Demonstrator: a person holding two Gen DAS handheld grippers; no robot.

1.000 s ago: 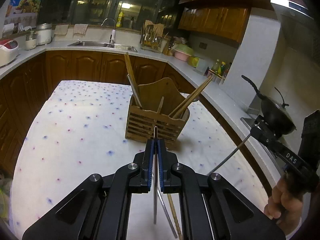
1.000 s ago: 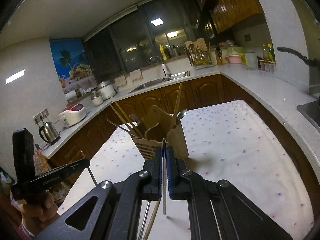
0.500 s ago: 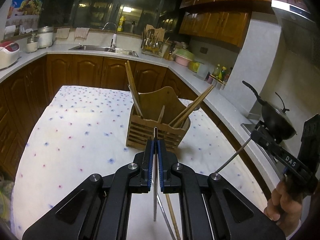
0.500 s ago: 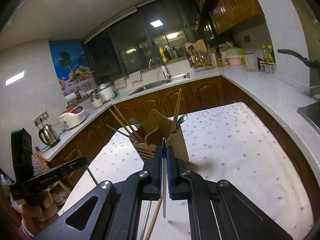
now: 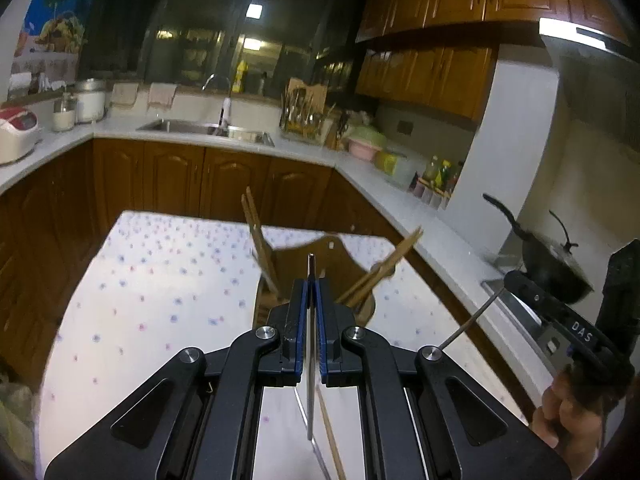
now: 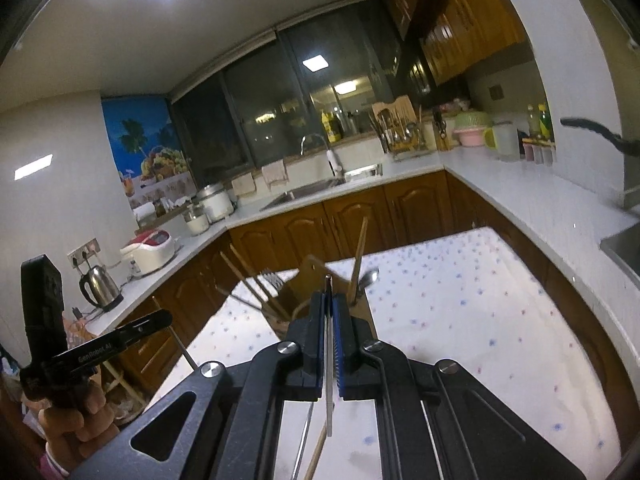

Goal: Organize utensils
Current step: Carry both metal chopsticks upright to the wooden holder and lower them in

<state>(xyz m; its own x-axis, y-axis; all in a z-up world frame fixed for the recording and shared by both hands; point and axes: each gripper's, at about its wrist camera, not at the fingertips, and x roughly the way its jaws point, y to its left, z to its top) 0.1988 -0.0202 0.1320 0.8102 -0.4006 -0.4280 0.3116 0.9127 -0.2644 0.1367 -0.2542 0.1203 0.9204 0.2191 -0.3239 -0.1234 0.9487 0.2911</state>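
Overhead, both claws tilt slightly downward toward the wooden holder (image 5: 320, 256), each clamped on a thin metal utensil

- The bench (image 5: 160, 300) wore a white cloth dotted blue and pink.
- A wooden utensil holder (image 5: 320, 256) stood on it near the middle, with chopsticks (image 5: 384, 268) leaning inside.

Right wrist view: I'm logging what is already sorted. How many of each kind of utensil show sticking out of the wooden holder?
Wooden chopsticks: 3
Fork: 1
Spoon: 1
Total: 5
A thin grey rod at the left is too blurred to name, so it is not counted.
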